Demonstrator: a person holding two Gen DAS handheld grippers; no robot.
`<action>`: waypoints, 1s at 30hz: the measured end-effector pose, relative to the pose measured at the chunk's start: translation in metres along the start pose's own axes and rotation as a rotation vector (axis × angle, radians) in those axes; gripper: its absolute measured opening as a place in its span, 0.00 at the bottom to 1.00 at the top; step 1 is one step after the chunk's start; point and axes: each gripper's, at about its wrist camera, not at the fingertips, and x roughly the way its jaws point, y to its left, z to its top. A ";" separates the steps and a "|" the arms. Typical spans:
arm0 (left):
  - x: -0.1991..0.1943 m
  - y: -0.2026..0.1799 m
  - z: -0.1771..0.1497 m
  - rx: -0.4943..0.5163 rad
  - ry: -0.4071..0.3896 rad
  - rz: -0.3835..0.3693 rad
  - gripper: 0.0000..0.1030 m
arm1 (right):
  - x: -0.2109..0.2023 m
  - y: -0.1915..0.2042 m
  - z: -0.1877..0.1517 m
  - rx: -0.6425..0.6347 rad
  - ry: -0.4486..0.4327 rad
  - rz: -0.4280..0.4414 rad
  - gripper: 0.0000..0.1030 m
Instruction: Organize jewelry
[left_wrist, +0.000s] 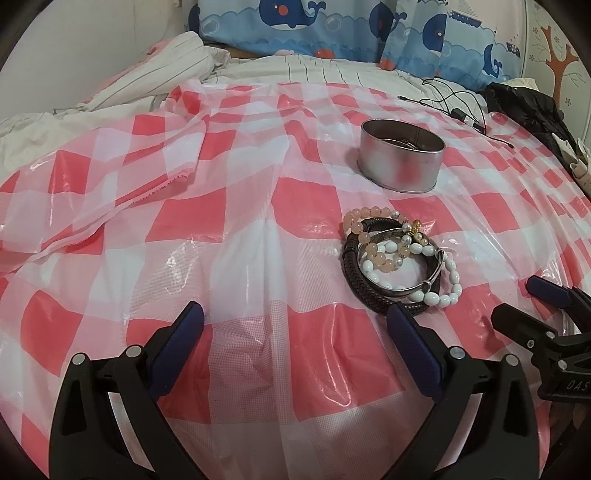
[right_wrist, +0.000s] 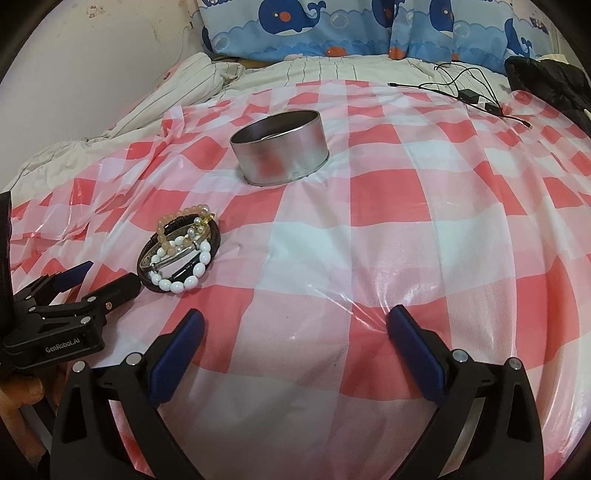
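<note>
Both the left gripper (left_wrist: 295, 317) and right gripper (right_wrist: 295, 325) gape empty; just ahead, tangled bracelets (left_wrist: 400, 258), light and slippery, seem best pinched by the stiff braided band (left_wrist: 356, 280).

Bare cloth (right_wrist: 369, 229) right of bracelet pile (right_wrist: 181, 251); tin (right_wrist: 280, 147) behind it.
</note>
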 end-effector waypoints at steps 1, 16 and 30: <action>0.000 0.000 0.000 0.000 0.000 0.001 0.93 | 0.000 0.000 0.000 0.000 0.000 0.001 0.93; 0.001 0.000 -0.001 -0.003 0.001 -0.005 0.93 | 0.000 -0.001 0.000 0.005 -0.003 0.006 0.93; 0.002 -0.001 -0.002 -0.004 0.002 -0.006 0.93 | -0.002 -0.002 0.001 0.014 -0.007 0.013 0.93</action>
